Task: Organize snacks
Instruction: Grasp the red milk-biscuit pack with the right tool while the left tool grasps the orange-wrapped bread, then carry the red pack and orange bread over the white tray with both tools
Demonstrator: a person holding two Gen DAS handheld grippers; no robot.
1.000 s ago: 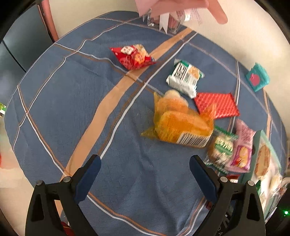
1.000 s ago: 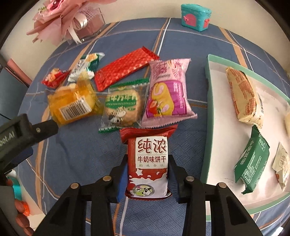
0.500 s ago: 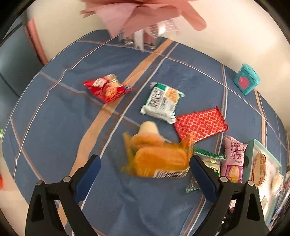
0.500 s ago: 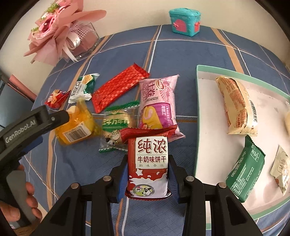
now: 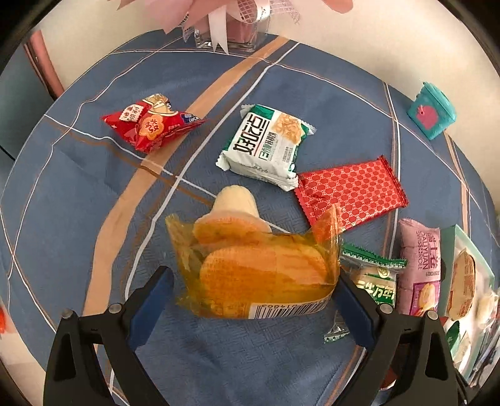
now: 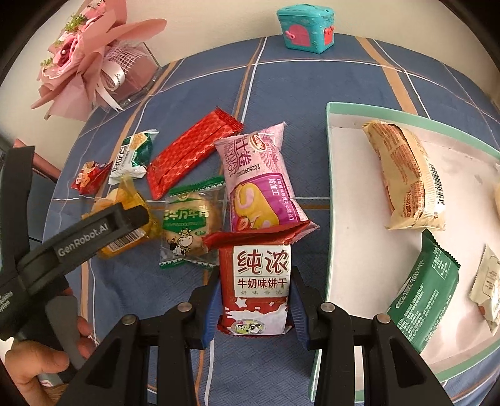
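My left gripper (image 5: 250, 299) is open, its fingers on either side of the orange cake packet (image 5: 259, 274), which lies on the blue tablecloth. My right gripper (image 6: 254, 303) is shut on a red milk biscuit packet (image 6: 259, 278) and holds it just left of the green-rimmed white tray (image 6: 359, 250). The tray holds a beige bread pack (image 6: 406, 178), a green packet (image 6: 422, 296) and others. The left gripper also shows in the right wrist view (image 6: 125, 218) over the orange packet (image 6: 125, 200).
Loose on the cloth: a small red packet (image 5: 150, 125), a white-green packet (image 5: 265, 143), a flat red wafer pack (image 5: 350, 190), a green biscuit packet (image 6: 187, 225), a pink roll packet (image 6: 256, 175). A pink bouquet (image 6: 90, 65) and teal toy chest (image 6: 307, 26) stand at the back.
My left gripper has moved forward and down until its open fingers straddle the orange packet. My right gripper has kept hold of the red packet and moved a little.
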